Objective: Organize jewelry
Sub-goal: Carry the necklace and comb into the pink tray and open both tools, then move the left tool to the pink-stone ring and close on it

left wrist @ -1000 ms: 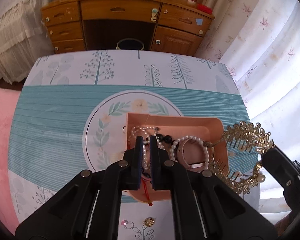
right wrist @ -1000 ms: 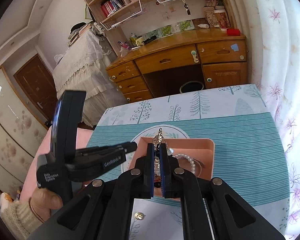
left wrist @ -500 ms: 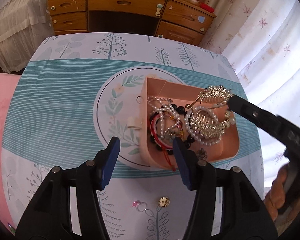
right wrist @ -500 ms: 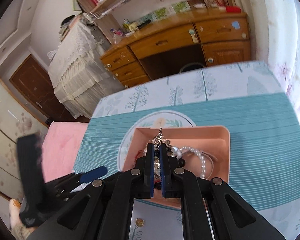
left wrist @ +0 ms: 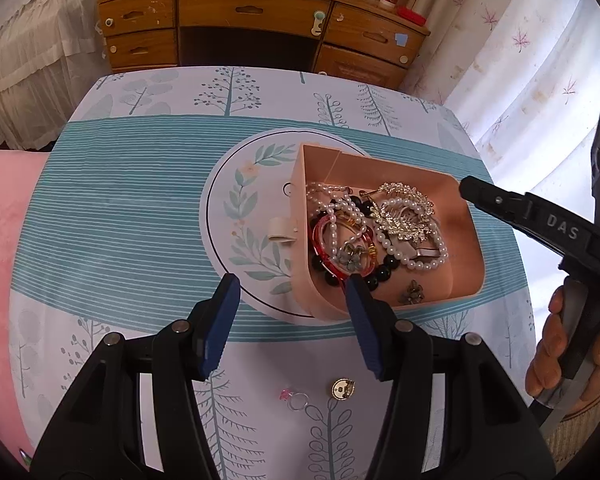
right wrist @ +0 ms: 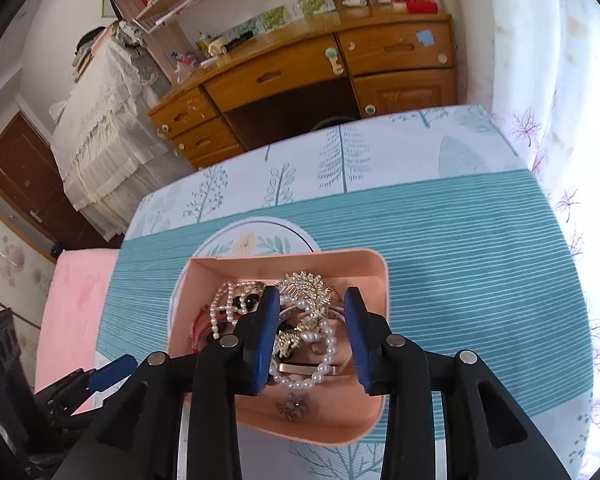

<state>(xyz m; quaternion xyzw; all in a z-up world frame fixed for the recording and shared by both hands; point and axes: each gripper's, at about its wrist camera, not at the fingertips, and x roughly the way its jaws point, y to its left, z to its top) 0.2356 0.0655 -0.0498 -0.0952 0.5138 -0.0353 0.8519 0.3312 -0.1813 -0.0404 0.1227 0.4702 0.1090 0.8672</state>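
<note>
A pink tray point(left wrist: 466, 280) point(right wrist: 374, 276) sits on the patterned tablecloth and holds a heap of jewelry: a gold hair comb point(left wrist: 404, 210) point(right wrist: 306, 286), pearl strands point(left wrist: 424, 262) point(right wrist: 324, 360), a red bangle point(left wrist: 320, 240) and black beads point(left wrist: 384, 272). My left gripper point(left wrist: 292, 300) is open and empty, above the tray's near left corner. My right gripper point(right wrist: 312, 308) is open and empty, just above the comb and pearls. A small ring point(left wrist: 296, 400) and a gold earring point(left wrist: 342, 389) lie on the cloth in front of the tray.
A small white clip point(left wrist: 282, 232) lies left of the tray. A wooden desk point(left wrist: 260, 16) stands beyond the table. Curtains point(left wrist: 540, 60) hang on the right. A pink cushion point(left wrist: 0, 240) borders the table's left edge.
My right gripper has lowered the gold comb into the tray, opened and let it go. My left gripper opened half a second earlier and has drawn back from the tray.
</note>
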